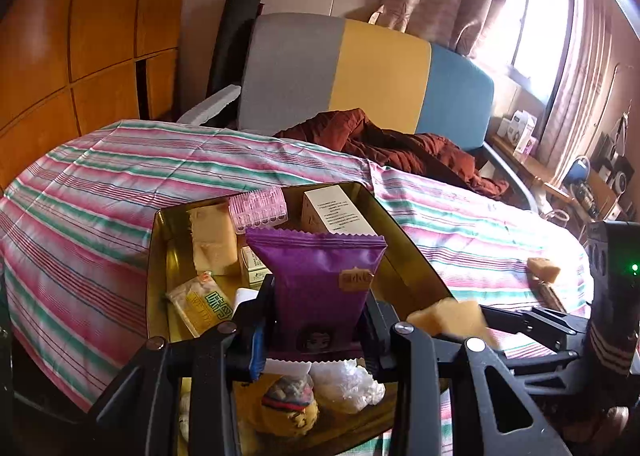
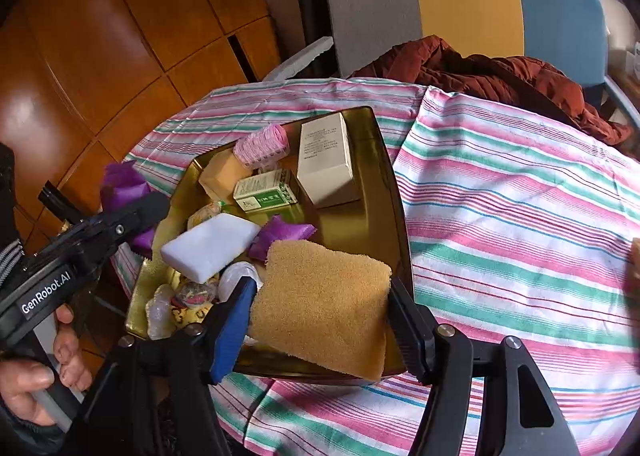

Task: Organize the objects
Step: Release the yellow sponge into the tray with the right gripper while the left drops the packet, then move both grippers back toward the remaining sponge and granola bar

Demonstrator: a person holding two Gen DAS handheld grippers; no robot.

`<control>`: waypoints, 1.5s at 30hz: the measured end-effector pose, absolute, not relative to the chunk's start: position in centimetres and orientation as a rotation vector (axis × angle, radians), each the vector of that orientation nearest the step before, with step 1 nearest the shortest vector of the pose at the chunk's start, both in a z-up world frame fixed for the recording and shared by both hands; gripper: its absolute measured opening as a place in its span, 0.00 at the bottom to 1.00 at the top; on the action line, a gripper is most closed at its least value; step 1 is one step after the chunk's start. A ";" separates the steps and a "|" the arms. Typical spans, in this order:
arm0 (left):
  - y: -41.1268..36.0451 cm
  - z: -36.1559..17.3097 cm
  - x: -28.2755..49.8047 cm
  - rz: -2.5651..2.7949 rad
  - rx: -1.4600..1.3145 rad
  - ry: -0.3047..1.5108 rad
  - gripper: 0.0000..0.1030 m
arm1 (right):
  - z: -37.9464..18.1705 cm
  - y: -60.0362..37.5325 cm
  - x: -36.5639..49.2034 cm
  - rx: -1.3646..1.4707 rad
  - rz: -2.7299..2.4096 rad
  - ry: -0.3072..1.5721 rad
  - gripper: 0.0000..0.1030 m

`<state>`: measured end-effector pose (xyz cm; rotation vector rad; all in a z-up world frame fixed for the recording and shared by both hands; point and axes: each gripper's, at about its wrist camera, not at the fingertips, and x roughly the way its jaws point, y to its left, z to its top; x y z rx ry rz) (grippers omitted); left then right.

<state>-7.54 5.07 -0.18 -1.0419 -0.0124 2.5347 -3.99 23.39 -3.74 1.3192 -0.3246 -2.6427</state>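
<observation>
Sorting is well along, by the look of it: the gold tray (image 2: 394, 192) on the striped tablecloth (image 2: 520, 216) already holds a pink hair roller (image 2: 261, 147), a tall white box (image 2: 326, 160), a small green-and-white box (image 2: 266, 192), a white eraser-like block (image 2: 210, 246) and several wrapped snacks. The left gripper (image 1: 318, 320) is clenched on a purple snack packet (image 1: 318, 272), held upright above the tray and not yet set down. The right gripper (image 2: 320, 320) has its jaws parted around a tan sponge (image 2: 324, 304) lying at the tray's near corner; whether the pads press on it is hard to tell. A tan cube (image 1: 542, 270) and a small brown item beside it sit out on the cloth, apparently left to gather
</observation>
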 end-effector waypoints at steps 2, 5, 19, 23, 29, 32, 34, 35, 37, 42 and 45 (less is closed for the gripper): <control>5.5 -0.3 -7.8 2.546 -1.054 0.003 0.36 | -4.1 23.4 -4.1 1.343 -2.652 -0.321 0.90; 5.9 -0.6 -8.1 2.540 -1.068 0.002 0.36 | -4.4 23.4 -4.1 1.344 -2.659 -0.312 0.91; 6.6 -1.5 -9.0 2.541 -1.112 0.021 0.53 | -5.6 23.5 -3.9 1.390 -2.658 -0.318 0.98; 6.0 -1.2 -8.3 2.551 -1.092 0.003 0.64 | -5.1 23.6 -3.4 1.374 -2.698 -0.313 1.00; 3.5 -0.7 -7.3 2.622 -1.076 -0.035 0.75 | -4.1 22.8 -2.9 1.339 -2.773 -0.248 1.00; 2.5 -0.4 -6.5 2.671 -1.049 -0.015 0.75 | -3.9 22.2 -2.6 1.324 -2.797 -0.204 1.00; 2.2 -0.2 -6.3 2.689 -1.036 -0.003 0.75 | -3.9 21.9 -2.5 1.317 -2.800 -0.191 1.00; 2.1 -0.1 -6.0 2.698 -1.028 0.000 0.75 | -3.9 21.8 -2.5 1.317 -2.797 -0.188 1.00; 2.0 0.3 -5.5 2.728 -1.010 0.010 0.75 | -4.0 21.6 -2.5 1.320 -2.794 -0.181 1.00; 1.9 1.4 -4.5 2.793 -0.967 -0.003 0.75 | -3.8 21.3 -1.9 1.310 -2.811 -0.162 1.00; 1.9 1.8 -4.1 2.855 -0.964 -0.014 0.75 | -3.7 21.3 -1.5 1.304 -2.830 -0.153 1.00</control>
